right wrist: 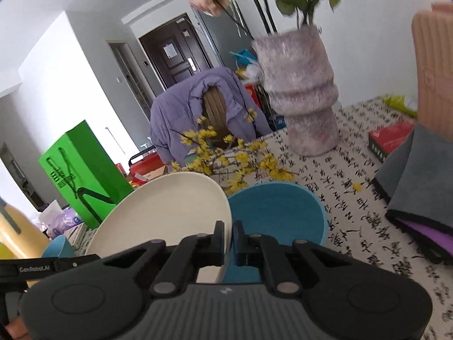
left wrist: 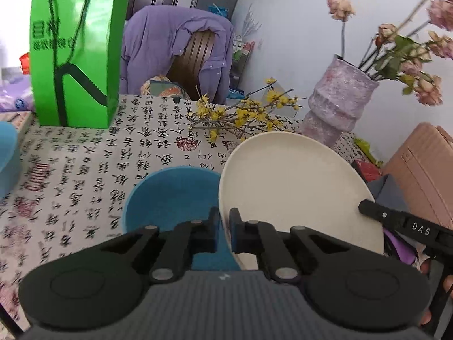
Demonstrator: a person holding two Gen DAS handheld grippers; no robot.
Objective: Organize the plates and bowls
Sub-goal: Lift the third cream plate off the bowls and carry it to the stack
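Observation:
A cream plate (left wrist: 297,187) is held up off the table at a tilt, with a gripper on each side of it. My left gripper (left wrist: 224,223) is shut on its near rim in the left wrist view. My right gripper (right wrist: 228,235) is shut on the opposite rim of the same plate (right wrist: 170,212). Each gripper's arm also shows at the plate's far edge in the other view: right gripper (left wrist: 371,209), left gripper (right wrist: 85,259). A blue bowl (left wrist: 170,195) sits on the calligraphy tablecloth beside and partly under the plate (right wrist: 277,215). A second blue bowl (left wrist: 7,158) stands at the table's left.
A green paper bag (left wrist: 75,56) stands at the back left. A lilac vase (left wrist: 337,102) with dried roses and loose yellow flower branches (left wrist: 240,116) lie behind the plate. A grey cloth (right wrist: 419,181) and a red box (right wrist: 390,138) are at the right. A purple jacket (left wrist: 175,51) hangs on the far chair.

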